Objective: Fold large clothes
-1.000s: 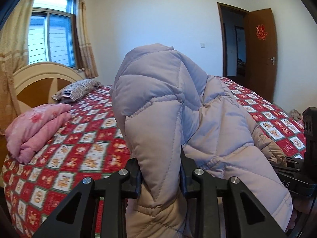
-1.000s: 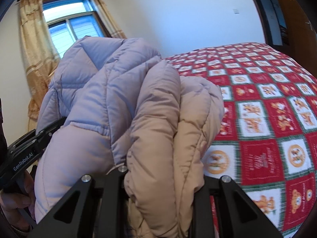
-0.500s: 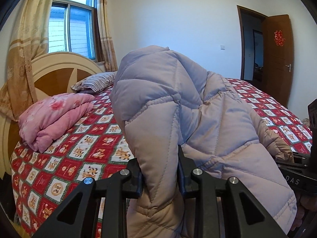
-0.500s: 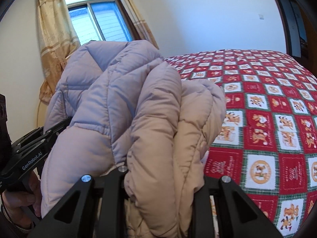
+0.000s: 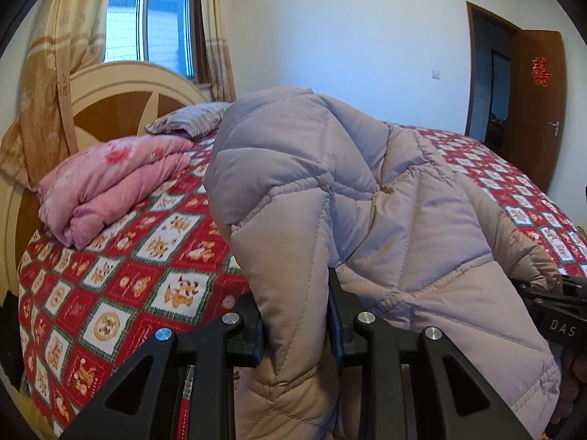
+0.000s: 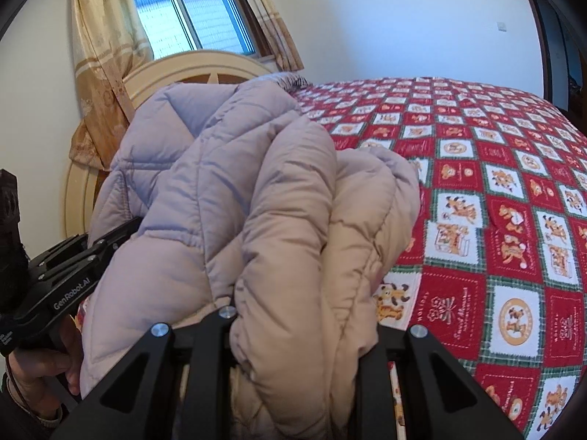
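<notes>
Jacket (image 5: 385, 201) (puffy, bunched) clamped by left gripper (image 5: 296, 311) & right gripper (image 6: 304, 333) above bed (image 6: 513, 220).

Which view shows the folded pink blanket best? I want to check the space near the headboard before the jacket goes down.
The left wrist view: the pink blanket lies in plain sight on the bed near the headboard. In the right wrist view the jacket fills that side, so the blanket is not visible.
</notes>
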Tool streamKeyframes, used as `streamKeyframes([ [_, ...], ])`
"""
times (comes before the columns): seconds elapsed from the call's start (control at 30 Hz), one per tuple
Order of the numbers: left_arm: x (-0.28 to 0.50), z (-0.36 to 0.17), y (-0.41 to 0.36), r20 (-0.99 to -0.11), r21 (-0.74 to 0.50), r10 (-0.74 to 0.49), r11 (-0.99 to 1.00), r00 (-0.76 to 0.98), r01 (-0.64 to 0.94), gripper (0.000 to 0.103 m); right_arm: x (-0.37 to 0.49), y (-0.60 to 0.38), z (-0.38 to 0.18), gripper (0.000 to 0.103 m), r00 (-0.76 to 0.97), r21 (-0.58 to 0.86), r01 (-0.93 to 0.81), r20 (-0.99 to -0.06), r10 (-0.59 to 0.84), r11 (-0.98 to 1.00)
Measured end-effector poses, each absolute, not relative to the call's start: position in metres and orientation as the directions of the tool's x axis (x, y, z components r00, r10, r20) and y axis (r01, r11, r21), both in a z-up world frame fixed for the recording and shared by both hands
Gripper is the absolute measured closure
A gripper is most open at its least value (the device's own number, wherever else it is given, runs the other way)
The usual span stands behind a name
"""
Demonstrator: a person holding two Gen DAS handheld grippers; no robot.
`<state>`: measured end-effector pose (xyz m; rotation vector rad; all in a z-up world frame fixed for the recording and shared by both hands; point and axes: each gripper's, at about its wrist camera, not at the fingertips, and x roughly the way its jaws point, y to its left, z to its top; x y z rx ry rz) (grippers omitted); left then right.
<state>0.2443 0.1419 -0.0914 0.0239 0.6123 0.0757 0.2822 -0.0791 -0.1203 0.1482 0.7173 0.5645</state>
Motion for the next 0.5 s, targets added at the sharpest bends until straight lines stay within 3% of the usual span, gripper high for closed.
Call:
streamKeyframes([
  [0.5,0.256,-0.121,0.163,-0.616,0.043,0.122,0.992,0.779,-0.121,0.048,0.293,-0.060,-0.139,0.078,0.580,0.291,-0.431,-0.636,0.509,0.854],
])
